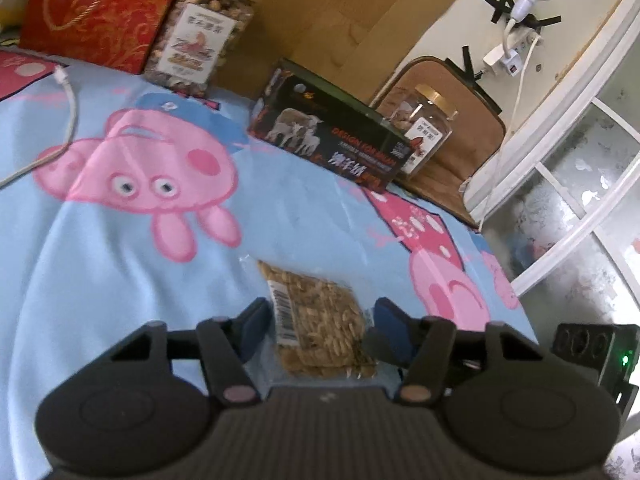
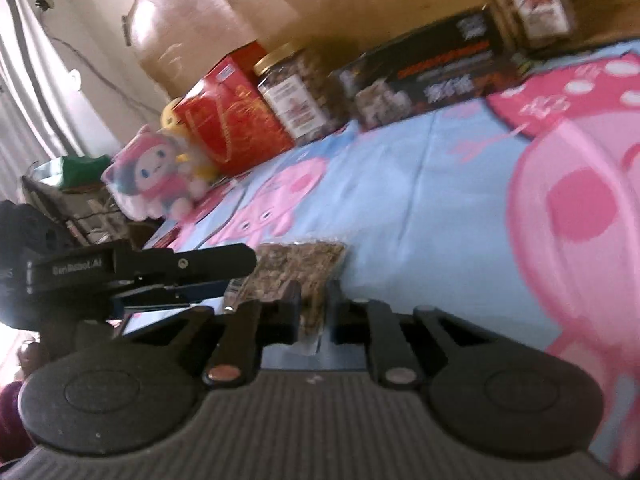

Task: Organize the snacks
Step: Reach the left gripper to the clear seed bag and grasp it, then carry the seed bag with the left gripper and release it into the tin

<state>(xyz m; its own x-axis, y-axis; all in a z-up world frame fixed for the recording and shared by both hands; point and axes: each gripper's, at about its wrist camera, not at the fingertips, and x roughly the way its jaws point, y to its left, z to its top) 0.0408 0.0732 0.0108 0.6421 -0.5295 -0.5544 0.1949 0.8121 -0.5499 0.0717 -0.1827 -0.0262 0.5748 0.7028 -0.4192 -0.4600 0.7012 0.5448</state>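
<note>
We see a blue cartoon-pig bedsheet [image 1: 100, 280] w/ a clear seed snack packet [image 1: 316, 320] lying flat near the lower middle. Our left gripper [image 1: 320, 312] straddles it, jaws spread, one at 9 o'clock of the pack and one at 3; contact unclear. Our right gripper [image 2: 314, 308] is nearly pressed together, pinching the packet's near edge. At 12 o'clock: a black box [image 1: 328, 136], a nut jar [image 1: 200, 36], a smaller jar [image 1: 428, 128], and a red gift bag [image 1: 100, 8] at 11.

Both wrist views look low, close, sharing the seed packet [image 1: 316, 316]
</note>
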